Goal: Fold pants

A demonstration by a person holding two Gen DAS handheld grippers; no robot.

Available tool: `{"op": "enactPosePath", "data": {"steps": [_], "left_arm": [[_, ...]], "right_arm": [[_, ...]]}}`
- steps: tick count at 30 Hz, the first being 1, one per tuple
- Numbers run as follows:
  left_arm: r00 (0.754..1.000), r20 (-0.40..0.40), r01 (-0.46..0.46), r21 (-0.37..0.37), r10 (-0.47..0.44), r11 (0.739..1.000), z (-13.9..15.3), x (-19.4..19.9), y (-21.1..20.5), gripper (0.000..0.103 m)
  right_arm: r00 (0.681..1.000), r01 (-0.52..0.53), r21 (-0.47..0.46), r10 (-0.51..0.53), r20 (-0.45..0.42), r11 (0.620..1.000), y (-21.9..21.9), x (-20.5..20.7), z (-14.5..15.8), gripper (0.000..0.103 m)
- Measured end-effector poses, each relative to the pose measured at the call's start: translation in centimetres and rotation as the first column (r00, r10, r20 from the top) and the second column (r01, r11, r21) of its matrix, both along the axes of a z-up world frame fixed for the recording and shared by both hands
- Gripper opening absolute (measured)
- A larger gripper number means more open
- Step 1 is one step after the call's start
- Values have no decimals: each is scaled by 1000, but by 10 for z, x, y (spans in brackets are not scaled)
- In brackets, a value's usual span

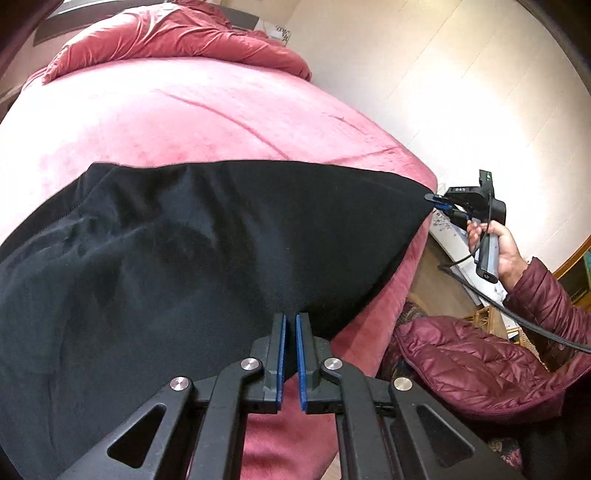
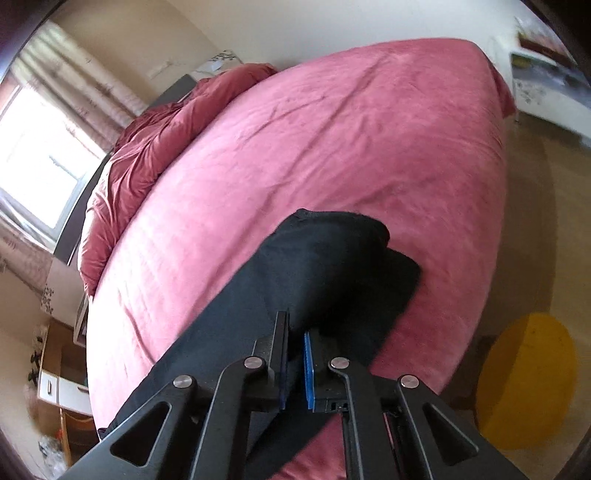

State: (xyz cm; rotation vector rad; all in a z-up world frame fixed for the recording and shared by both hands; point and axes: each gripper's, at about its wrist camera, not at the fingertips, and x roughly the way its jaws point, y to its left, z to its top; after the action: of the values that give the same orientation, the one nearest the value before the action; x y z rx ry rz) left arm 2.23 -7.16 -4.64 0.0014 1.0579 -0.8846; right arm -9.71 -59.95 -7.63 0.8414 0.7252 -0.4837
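Open bed (image 1: 207, 110) stretches toward twelve o'clock beyond the pants (image 1: 177, 243); a bunched duvet (image 1: 173, 33) blocks the far end (the headboard side), floor at three.

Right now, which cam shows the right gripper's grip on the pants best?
Left wrist view: it shows the right gripper from outside, pinching the corner of the black pants off the bed edge. The right wrist view shows only its own fingers with fabric between them.
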Motion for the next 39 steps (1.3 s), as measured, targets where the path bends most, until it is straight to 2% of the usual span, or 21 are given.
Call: {"op": "enactPosePath", "data": {"steps": [5,7,8,9,11,15,16,19,21,23,24,26,29,31,32,34,36,38,39], "left_arm": [[995,-95,41,54,-36,998,-27,-2,-10,6],[993,-121,23,52,-17,998,-31,-1,-8,7],[991,-135,19,41,-14,999,-32,0,-6,10],[989,-148,14,31,-9,999,-31,1,-2,18],[986,-167,3,7,-1,1000,-29,1,2,23],[985,-170,-23,-50,14,999,-16,1,17,26],[984,-174,-40,-62,28,997,-15,1,22,26],[982,-171,-92,-35,85,995,-15,3,35,26],[978,-171,-120,-17,116,993,-17,4,41,26],[972,-169,-167,-7,163,986,-18,5,52,26],[970,-164,-184,-6,181,983,-17,6,57,26],[965,-147,-223,-18,218,975,-11,5,72,27],[957,-120,-270,-30,265,962,-3,4,90,27],[951,-103,-295,-22,291,955,0,3,99,27],[947,-92,-308,3,307,951,-1,4,101,27],[946,-80,-312,34,314,950,-5,2,100,27],[945,-73,-312,83,318,947,-13,-1,94,27],[948,-77,-301,106,310,948,-19,-4,90,27],[949,-78,-297,113,306,948,-21,-7,87,27]], "right_arm": [[996,42,70,-36,-80,997,-14,-9,-40,7],[997,57,117,-50,-66,991,-18,-12,-48,10],[997,61,125,-54,-56,990,-20,-13,-48,10],[997,60,128,-55,-48,990,-21,-13,-48,10],[997,61,124,-56,-45,990,-24,-13,-46,12],[995,100,108,-97,-31,989,-33,-14,-39,12],[992,117,83,-113,-52,990,-35,-13,-38,12],[987,137,49,-131,-97,989,-38,-10,-40,10],[980,126,56,-116,-164,990,-41,-6,-49,11],[975,134,36,-125,-186,990,-39,-10,-49,27],[975,139,30,-132,-181,990,-38,-14,-46,39],[975,145,14,-140,-174,989,-35,-22,-36,41],[978,87,-101,-104,-178,991,-19,-24,-8,41],[985,-11,-132,-12,-170,991,-1,-14,6,41],[985,-92,-133,70,-160,987,14,-3,12,41],[962,-249,-118,231,-146,961,46,19,16,41],[895,-439,-107,424,-139,892,96,48,17,41],[792,-609,-74,599,-122,790,153,75,13,41],[726,-686,-43,679,-104,726,182,86,9,41]]}}
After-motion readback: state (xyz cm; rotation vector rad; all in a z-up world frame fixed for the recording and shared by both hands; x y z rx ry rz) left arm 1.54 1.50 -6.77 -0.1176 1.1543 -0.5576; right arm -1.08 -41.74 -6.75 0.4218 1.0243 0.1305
